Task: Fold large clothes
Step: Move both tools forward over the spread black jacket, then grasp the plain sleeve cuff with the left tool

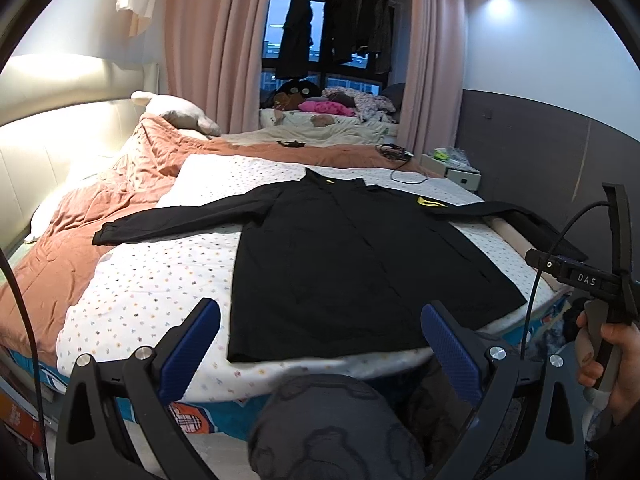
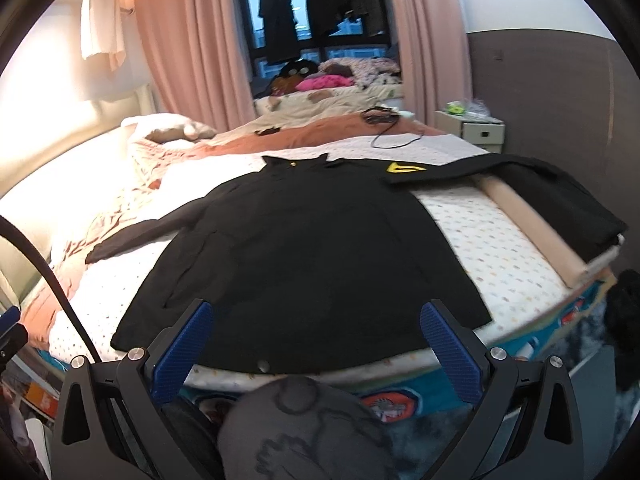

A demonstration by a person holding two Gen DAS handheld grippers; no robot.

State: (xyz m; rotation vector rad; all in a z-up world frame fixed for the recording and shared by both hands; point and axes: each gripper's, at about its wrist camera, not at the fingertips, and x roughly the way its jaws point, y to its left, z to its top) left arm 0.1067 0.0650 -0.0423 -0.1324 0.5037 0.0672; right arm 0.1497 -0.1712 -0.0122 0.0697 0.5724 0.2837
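On the bed (image 1: 132, 300) I've got one black long-sleeved shirt (image 1: 352, 264) spread flat on the white dotted sheet (image 1: 160, 280), collar toward the window (image 1: 320, 40) and hem at the near edge, right in front of my two grippers. Left gripper (image 1: 320, 336) and right gripper (image 2: 316, 336) both hover just short of that hem with their blue pads wide apart, nothing between them. One sleeve lies stretched out to the left of the shirt body, and the other runs right, over a pinkish rail at the bed's edge. There's one yellow patch (image 1: 430, 202) near the right shoulder and a tiny yellow tag at the collar. Beyond the shirt sits a rust-orange duvet (image 1: 100, 200), one pillow (image 1: 180, 114), two pink curtains flanking the window, dark clothes hanging there, and a white nightstand (image 2: 472, 128) right of the bed.
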